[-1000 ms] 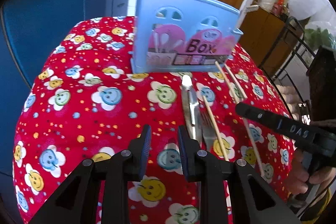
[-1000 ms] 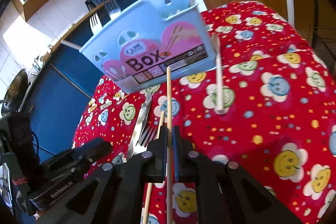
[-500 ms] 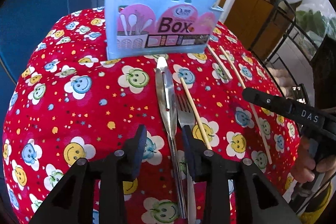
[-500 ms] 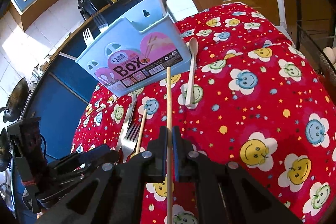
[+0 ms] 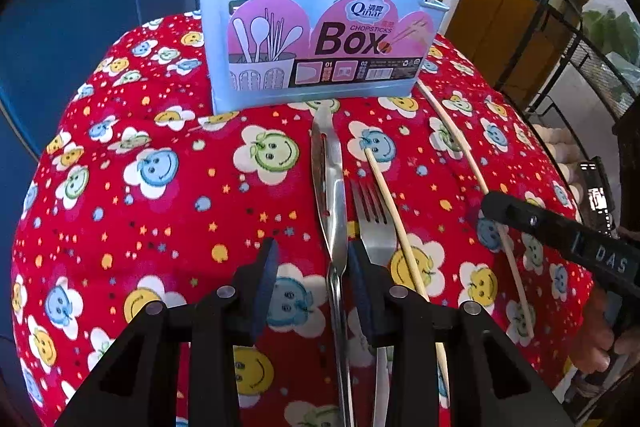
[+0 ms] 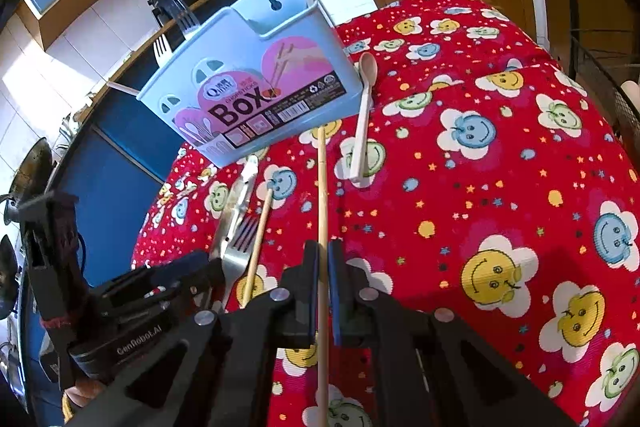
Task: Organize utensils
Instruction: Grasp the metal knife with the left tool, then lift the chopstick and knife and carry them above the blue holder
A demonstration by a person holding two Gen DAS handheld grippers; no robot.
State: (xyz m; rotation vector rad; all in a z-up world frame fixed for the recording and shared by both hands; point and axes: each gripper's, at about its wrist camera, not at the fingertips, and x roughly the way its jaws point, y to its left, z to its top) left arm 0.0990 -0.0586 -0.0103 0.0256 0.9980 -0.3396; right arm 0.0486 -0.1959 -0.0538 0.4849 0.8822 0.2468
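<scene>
Because the blue box [image 5: 316,23] waits at twelve o'clock on the table [image 5: 120,187], the right gripper [image 6: 323,279] pinches a chopstick [image 6: 322,195] aimed there, while the left gripper [image 5: 312,279], fingers just widened and part-open, straddles the knife [image 5: 334,211] unclamped.

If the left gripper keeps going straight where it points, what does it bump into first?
Probably the knife: it lies between the open left gripper's jaws, close to the right pad, on the cloth. Depth is hard to judge.
</scene>
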